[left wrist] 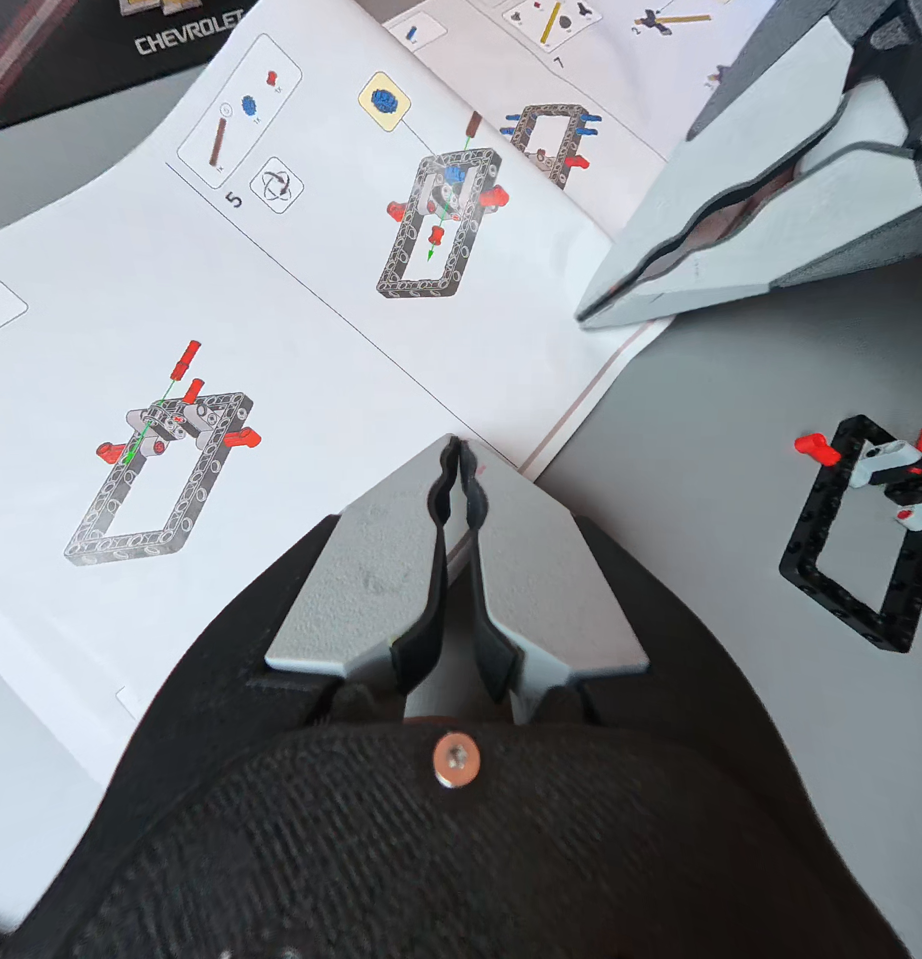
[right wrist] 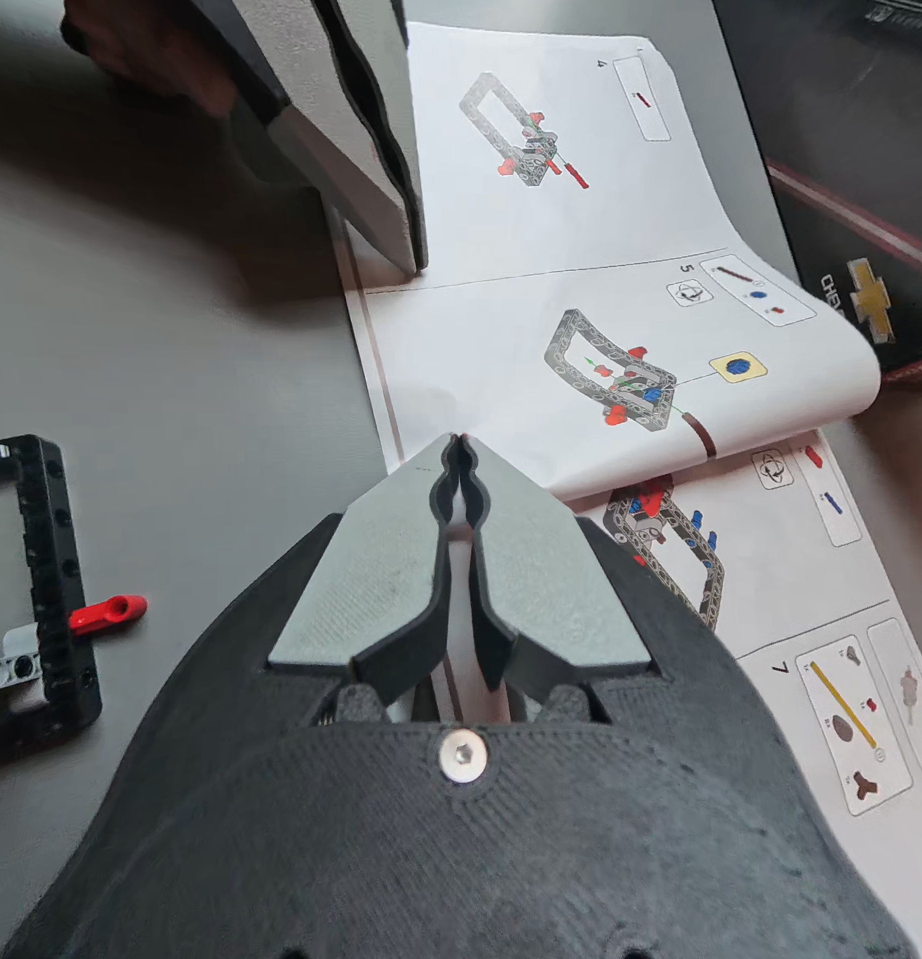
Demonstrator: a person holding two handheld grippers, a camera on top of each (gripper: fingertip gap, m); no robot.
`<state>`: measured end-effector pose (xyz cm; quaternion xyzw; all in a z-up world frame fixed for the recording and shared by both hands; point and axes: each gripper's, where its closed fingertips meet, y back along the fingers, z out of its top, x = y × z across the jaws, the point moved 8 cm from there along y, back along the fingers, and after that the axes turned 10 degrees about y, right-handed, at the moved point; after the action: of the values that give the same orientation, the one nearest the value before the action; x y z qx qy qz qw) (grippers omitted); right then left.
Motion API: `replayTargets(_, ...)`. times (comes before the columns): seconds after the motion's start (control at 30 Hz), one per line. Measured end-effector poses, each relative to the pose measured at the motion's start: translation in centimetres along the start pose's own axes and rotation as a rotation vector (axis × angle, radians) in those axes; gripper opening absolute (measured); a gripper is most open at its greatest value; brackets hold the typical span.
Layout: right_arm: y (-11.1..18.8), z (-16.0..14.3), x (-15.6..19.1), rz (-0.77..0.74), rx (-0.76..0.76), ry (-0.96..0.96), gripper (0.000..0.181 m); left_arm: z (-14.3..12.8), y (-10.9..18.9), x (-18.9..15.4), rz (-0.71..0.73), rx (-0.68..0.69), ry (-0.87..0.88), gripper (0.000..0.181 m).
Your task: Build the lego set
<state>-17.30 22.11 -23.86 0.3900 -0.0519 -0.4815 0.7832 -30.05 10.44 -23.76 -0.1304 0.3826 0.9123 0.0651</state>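
A black rectangular lego frame (left wrist: 809, 524) lies on the grey table at the right, with red pins (left wrist: 817, 449) and light grey pieces across its far end. It also shows in the right wrist view (right wrist: 48, 545) at the left edge, one red pin (right wrist: 111, 612) sticking out. My left gripper (left wrist: 456, 446) is shut, its tips over the near edge of the open instruction booklet (left wrist: 292, 311). My right gripper (right wrist: 458, 441) is shut at the booklet's edge (right wrist: 500, 337), with nothing seen between its tips. Each gripper shows in the other's view, the right one (left wrist: 586, 314) and the left one (right wrist: 417, 264).
The dark set box (left wrist: 85, 52) lies beyond the booklet, also in the right wrist view (right wrist: 837, 155). The booklet's upper page curls up. Bare grey table (right wrist: 188, 363) lies between the booklet and the frame. Across from one pair of fingers to the other is roughly 8 cm. Between my right fingertips and the red pin (right wrist: 111, 612) there is roughly 12 cm.
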Motion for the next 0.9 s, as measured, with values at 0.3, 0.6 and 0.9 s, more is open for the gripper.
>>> replayTargets(0.3,-0.1,0.5,1.4,0.07,-0.02,0.012,0.0,0.3,-0.1,0.0,0.04,-0.021,-0.027,0.002)
replayTargets(0.6,1.1,1.4,2.0,0.013,-0.172,0.15,0.0,0.2,-0.2,-0.2,0.046,-0.02,-0.046,0.007)
replayTargets(0.9,5.0,1.2,-1.5,-0.291,-0.412,0.037,0.0,0.2,-0.1,-2.1,0.111,-0.035,-0.182,0.016)
